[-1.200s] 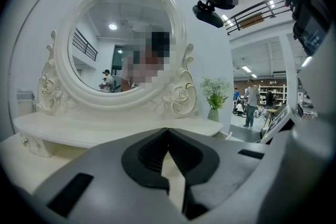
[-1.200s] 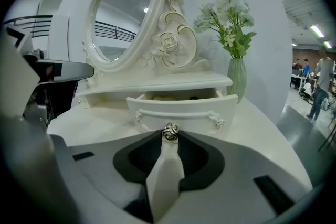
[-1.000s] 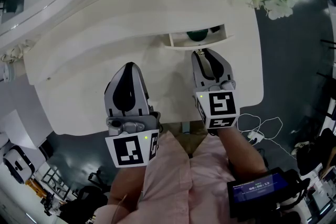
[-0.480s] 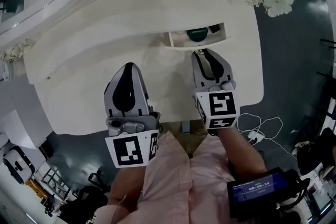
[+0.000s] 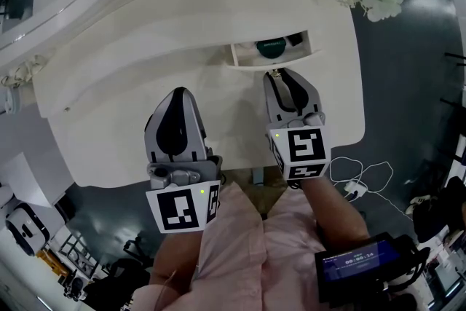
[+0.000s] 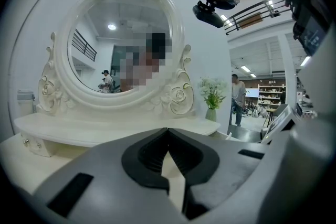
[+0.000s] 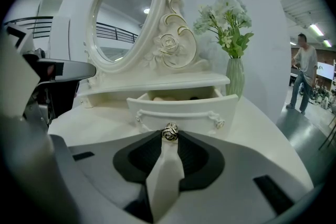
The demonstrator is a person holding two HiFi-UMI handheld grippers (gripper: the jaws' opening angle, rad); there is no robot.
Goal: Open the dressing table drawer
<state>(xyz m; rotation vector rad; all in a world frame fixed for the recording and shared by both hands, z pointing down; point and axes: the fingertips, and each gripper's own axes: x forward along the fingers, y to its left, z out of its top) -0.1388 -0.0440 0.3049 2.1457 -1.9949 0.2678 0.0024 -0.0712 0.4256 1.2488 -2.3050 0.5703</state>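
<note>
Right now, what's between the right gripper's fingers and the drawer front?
Only the small rose-shaped knob on the drawer, pinched by the right gripper; the right gripper view shows it.

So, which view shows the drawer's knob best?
The right gripper view: the knob sits close, held by the right gripper. The head view shows only a speck; the left gripper view misses it.

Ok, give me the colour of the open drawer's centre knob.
Knob: pale metallic with dark recesses, rose-shaped; right gripper view shows it best.
</note>
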